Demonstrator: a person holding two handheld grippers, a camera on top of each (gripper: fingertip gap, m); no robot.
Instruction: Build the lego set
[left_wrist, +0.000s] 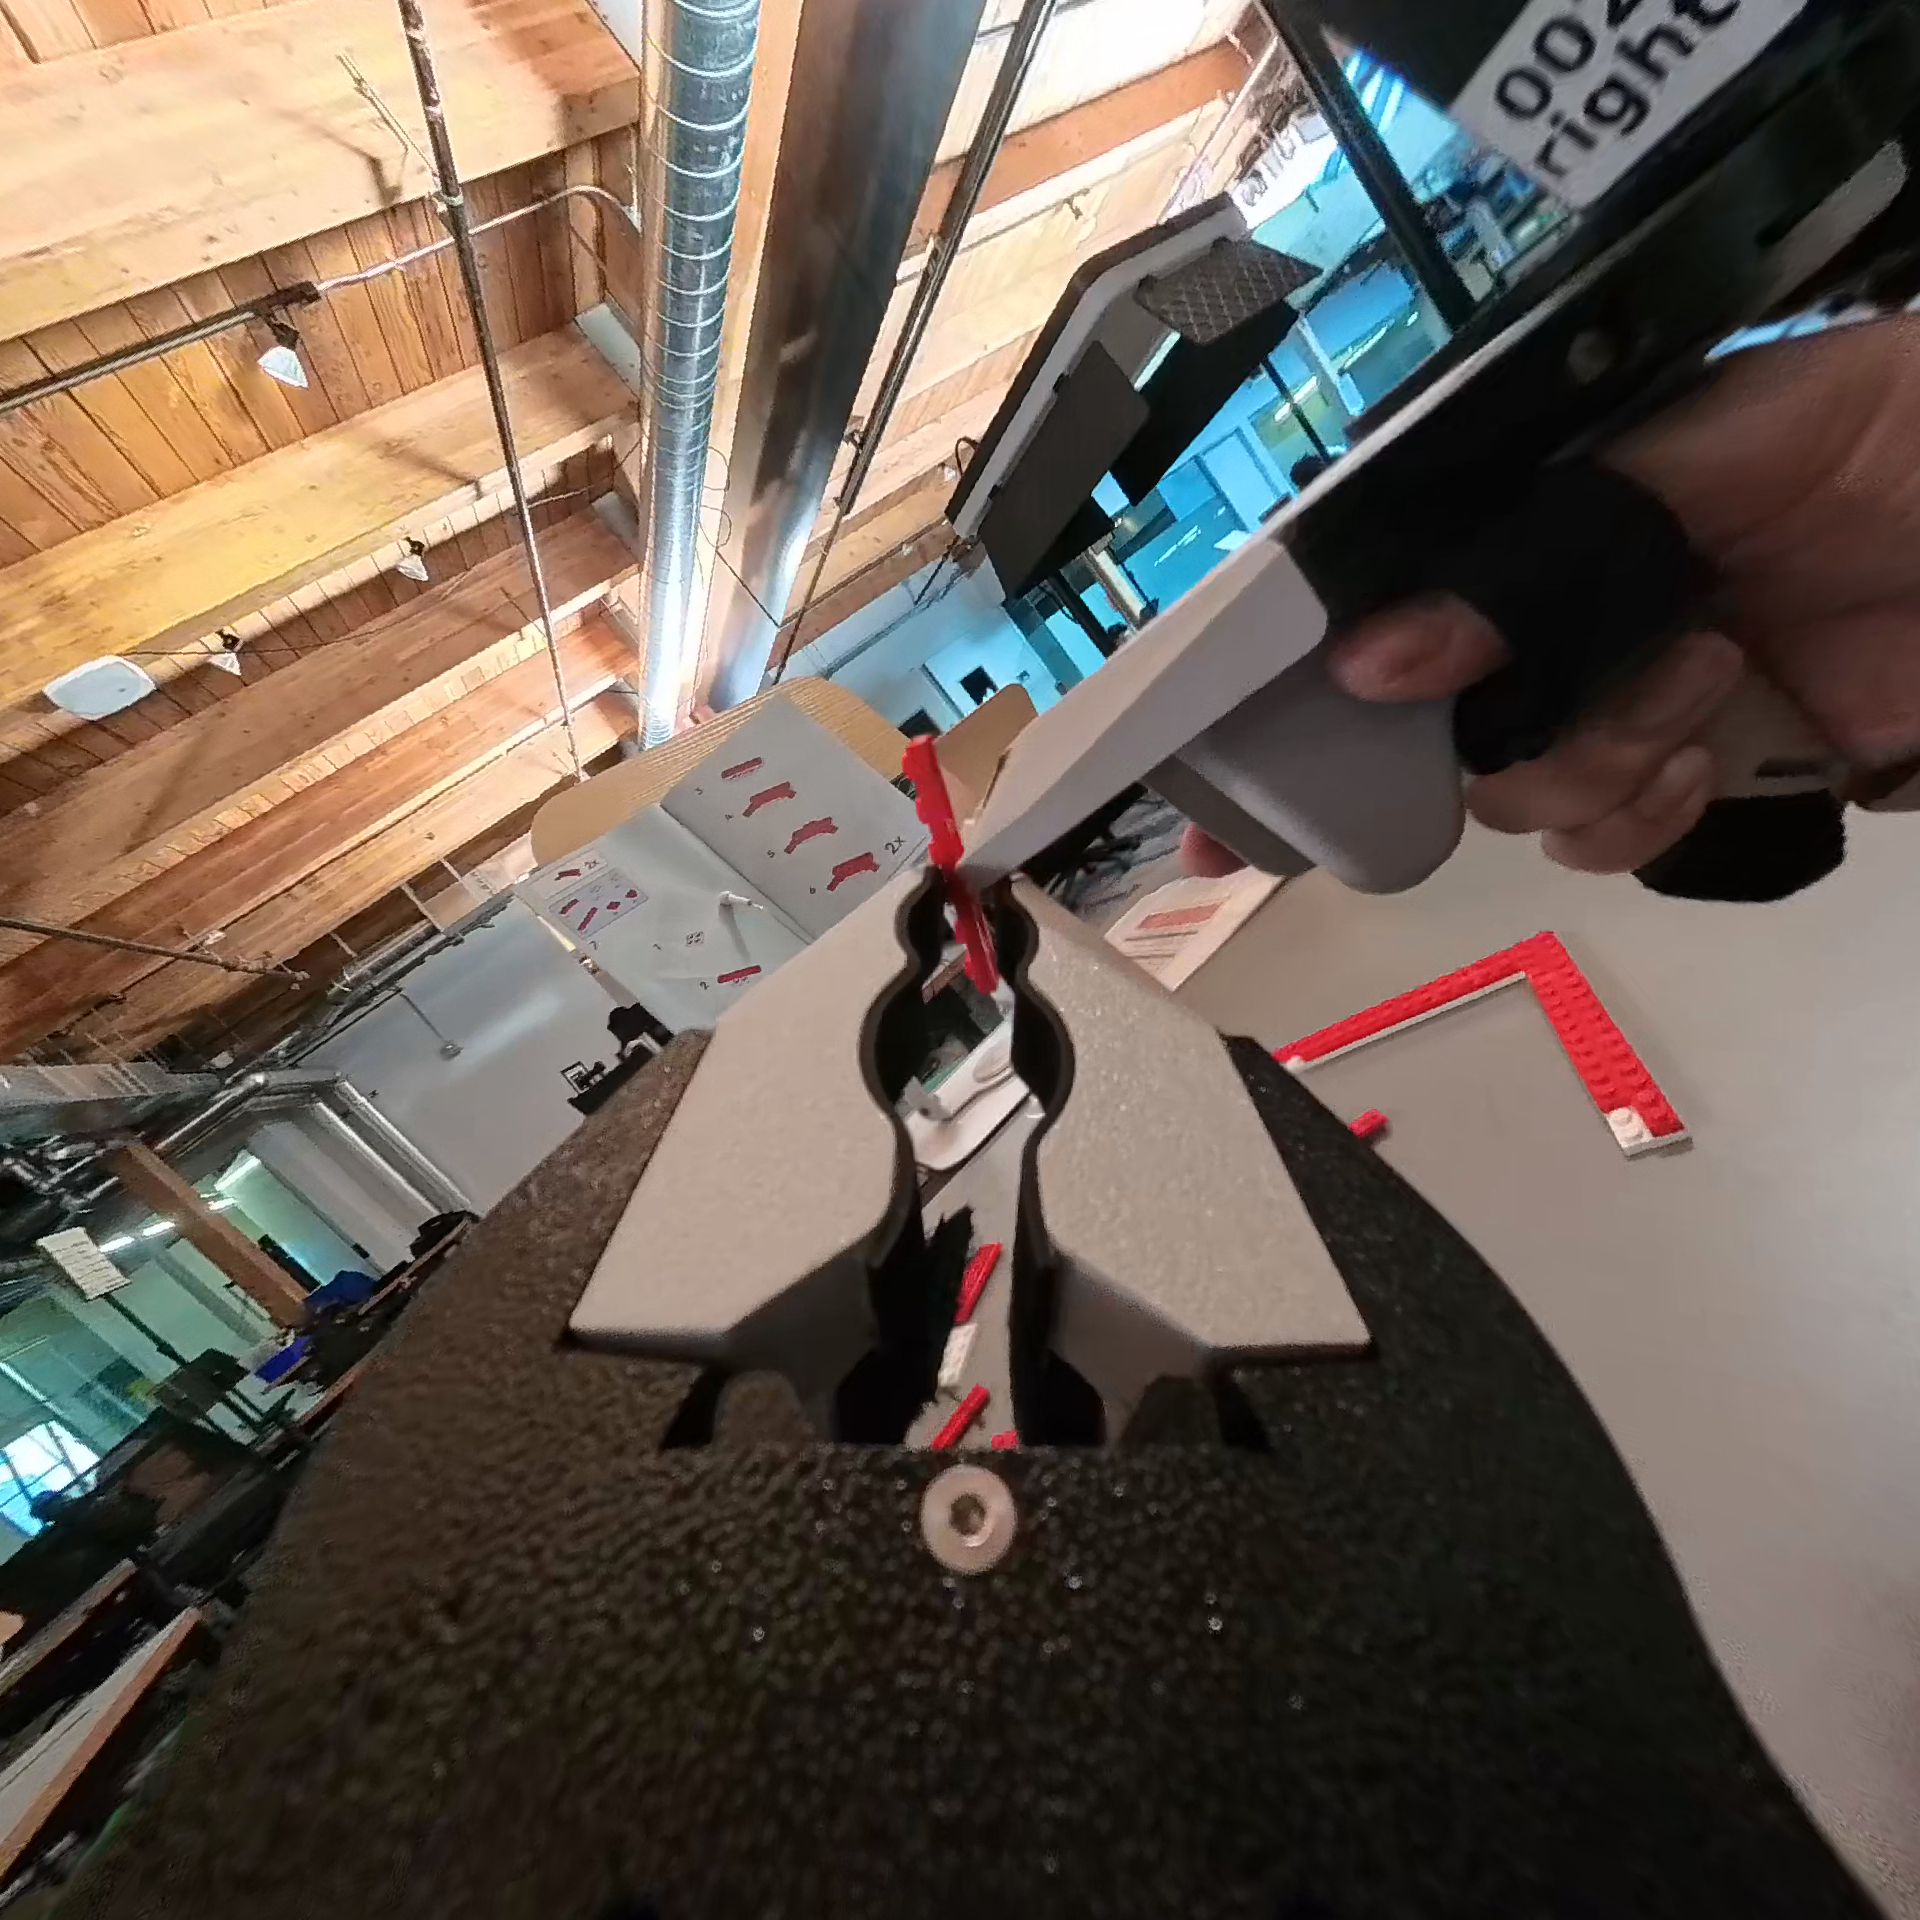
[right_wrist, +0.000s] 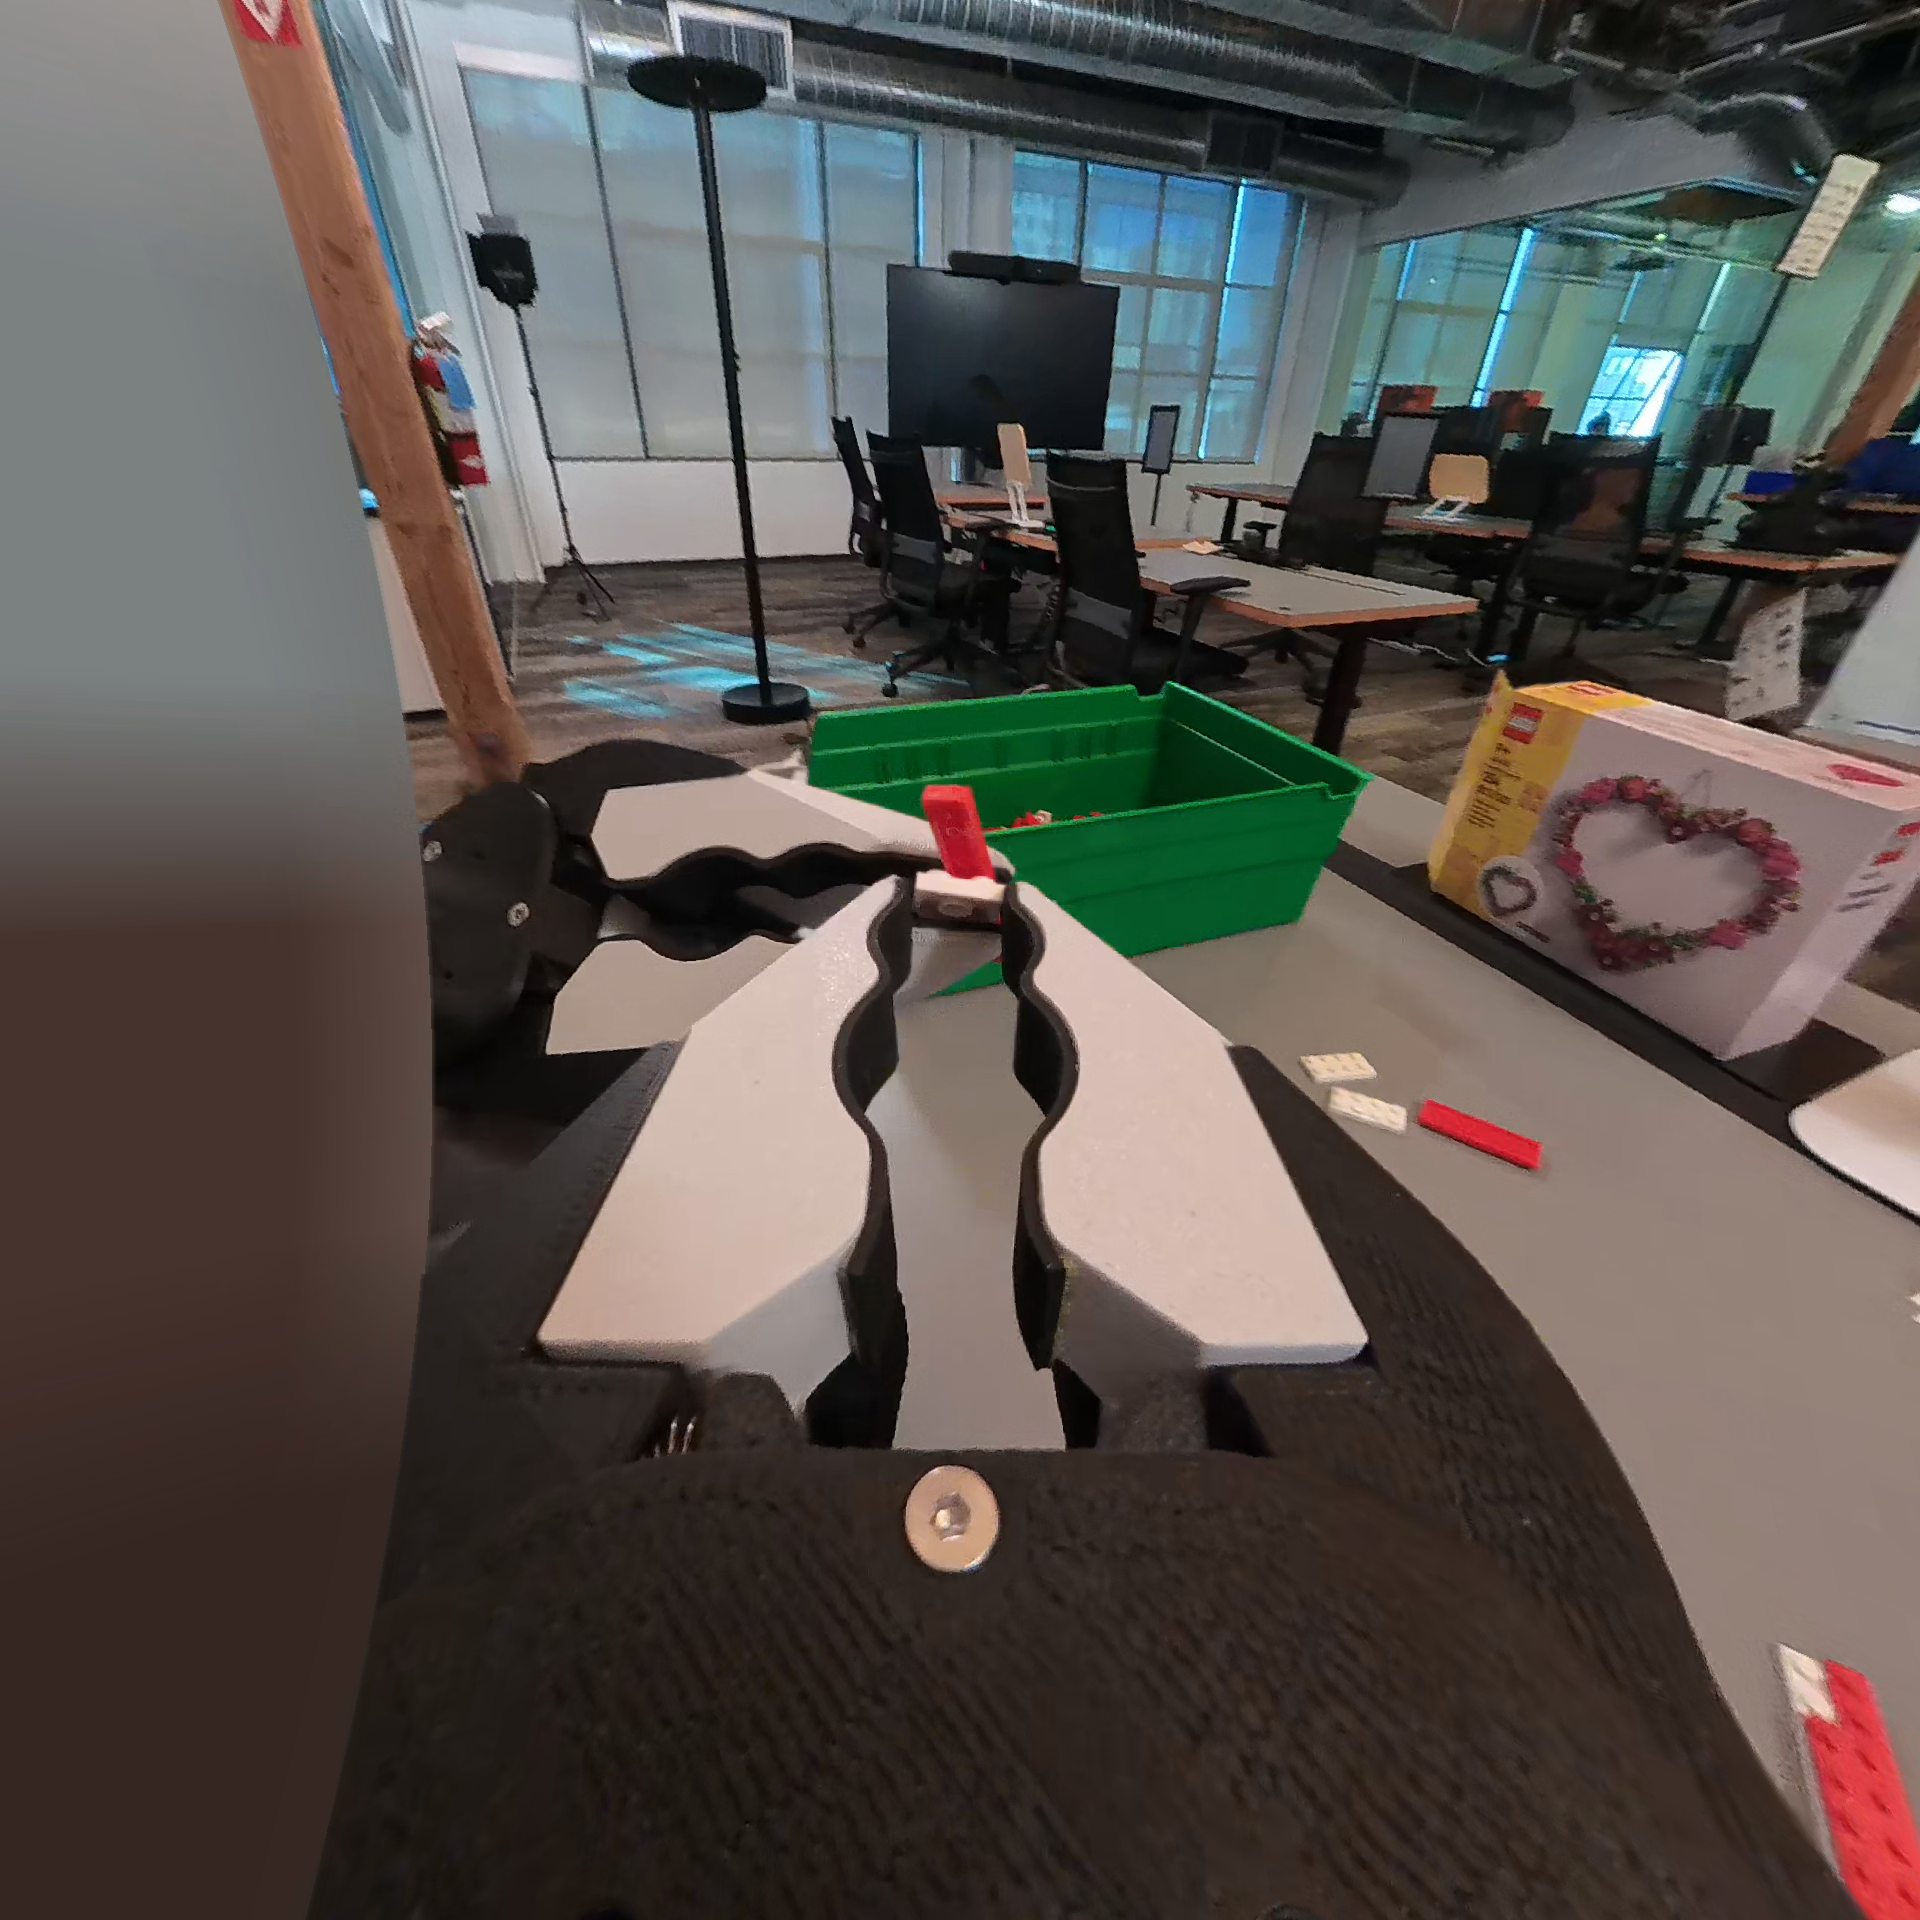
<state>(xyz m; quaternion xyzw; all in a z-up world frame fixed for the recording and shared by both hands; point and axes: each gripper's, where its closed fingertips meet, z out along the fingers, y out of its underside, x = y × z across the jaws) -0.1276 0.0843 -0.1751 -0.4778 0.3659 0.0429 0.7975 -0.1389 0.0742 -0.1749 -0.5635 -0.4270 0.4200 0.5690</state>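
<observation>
Left wrist view shows my left gripper (left_wrist: 961, 914) pinching a thin red plate (left_wrist: 940, 831) at its tips, and the right gripper (right_wrist: 961, 899) meets it there, clamped on a small white piece (right_wrist: 956, 896) pressed against that red plate (right_wrist: 954, 821). Beyond the right gripper's tips sits a green bin (right_wrist: 1101, 810); to its right, loose plates on the grey table (right_wrist: 1558, 1299) and a printed set box (right_wrist: 1704, 862). A red L-shaped frame (left_wrist: 1558, 997) lies right of my left gripper.
</observation>
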